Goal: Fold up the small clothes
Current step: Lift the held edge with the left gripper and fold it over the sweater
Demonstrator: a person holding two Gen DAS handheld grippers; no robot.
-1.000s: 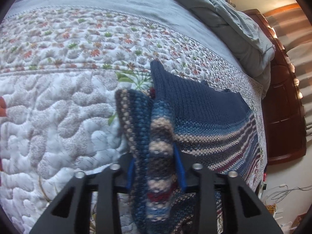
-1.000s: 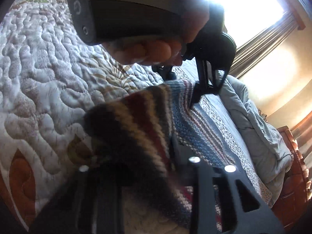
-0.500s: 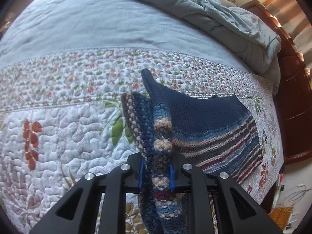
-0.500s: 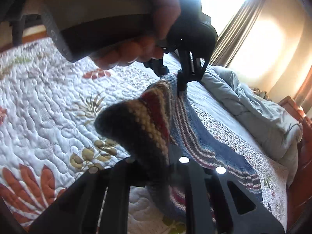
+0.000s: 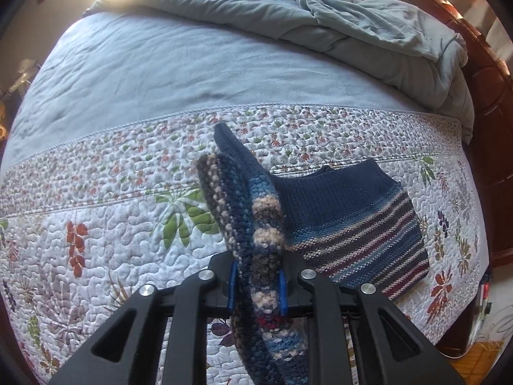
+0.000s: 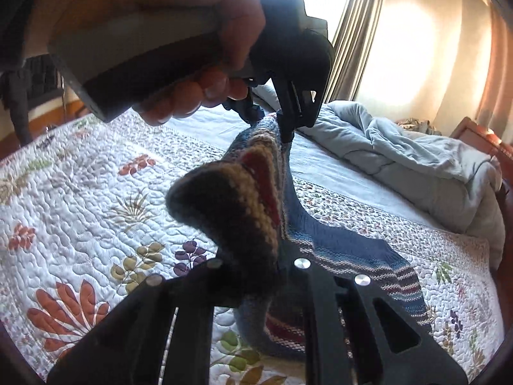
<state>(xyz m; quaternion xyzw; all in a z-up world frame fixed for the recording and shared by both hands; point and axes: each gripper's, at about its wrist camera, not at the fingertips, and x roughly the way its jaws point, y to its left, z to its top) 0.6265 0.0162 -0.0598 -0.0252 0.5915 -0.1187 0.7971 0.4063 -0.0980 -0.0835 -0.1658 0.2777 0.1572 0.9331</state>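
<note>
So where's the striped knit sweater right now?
The striped knit sweater is on the floral quilt, toward its right side in the left wrist view. One edge is lifted, pinched by both the left gripper and the right gripper.

Your knitted sweater (image 5: 349, 224) is navy across its plain upper part, then banded below in thin stripes of blue, cream, grey and maroon; the bunched hem shows thicker bands of beige, dark brown and red. The quilt (image 5: 112, 224) under it is white with stitched swirls, printed with orange-red leaves, green fronds and purple sprigs, and its border carries a denser small floral print in rust and green. The blanket (image 5: 160, 64) beyond is plain pale grey-blue. Your left hand-held gripper (image 5: 256, 284) is black with blue pads, and your right hand-held gripper (image 6: 256, 266) is black. The headboard (image 5: 490, 128) is reddish-brown wood.
</note>
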